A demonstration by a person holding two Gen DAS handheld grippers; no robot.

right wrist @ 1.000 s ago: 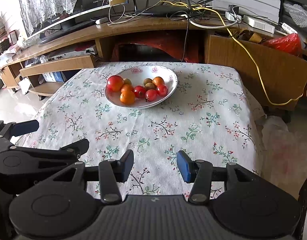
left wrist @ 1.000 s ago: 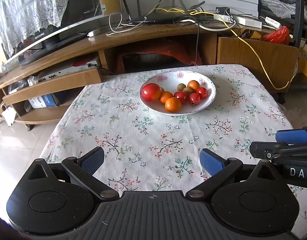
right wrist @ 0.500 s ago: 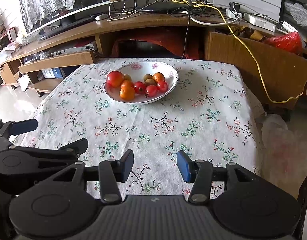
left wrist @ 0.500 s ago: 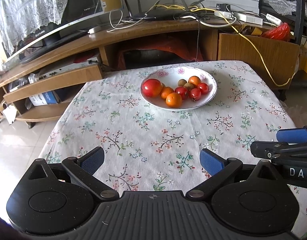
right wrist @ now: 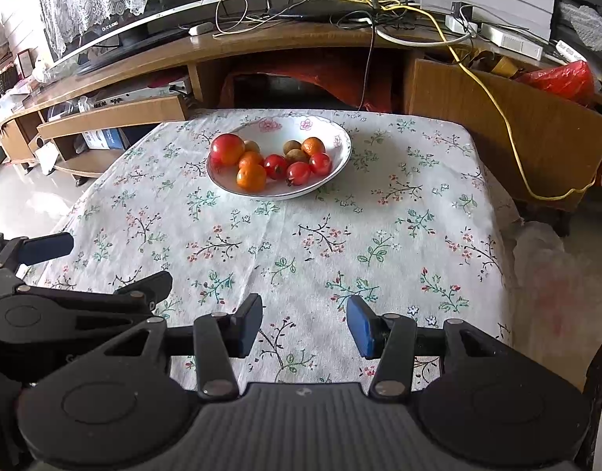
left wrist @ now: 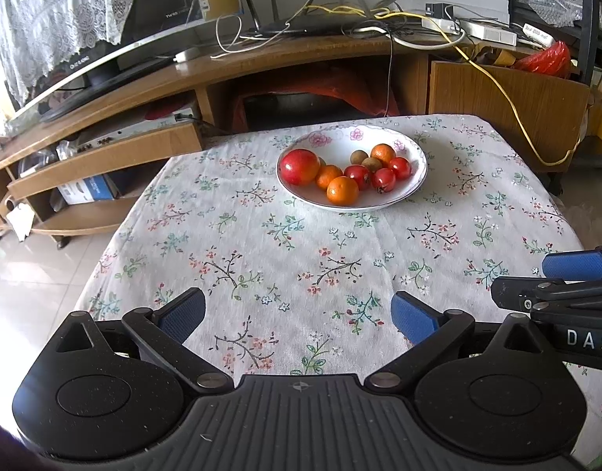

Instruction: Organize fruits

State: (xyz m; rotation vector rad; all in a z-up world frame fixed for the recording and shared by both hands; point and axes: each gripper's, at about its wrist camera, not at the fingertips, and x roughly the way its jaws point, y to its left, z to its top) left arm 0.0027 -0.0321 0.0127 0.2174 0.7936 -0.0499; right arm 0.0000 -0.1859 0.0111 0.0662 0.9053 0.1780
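Fruit (left wrist: 342, 176) filled a bowl (left wrist: 415, 153) near the tabletop's far edge; left gripper (left wrist: 299, 312) and right gripper (right wrist: 304, 324) hovered released, empty.

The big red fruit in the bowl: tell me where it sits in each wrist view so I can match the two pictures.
Left wrist: the big red fruit lies at the left end of the white bowl, above centre in the picture.
Right wrist: the same fruit is again at the bowl's left end, left of centre in the picture.
Shared landmark: the yellow cable hanging over the wooden cabinet on the right.
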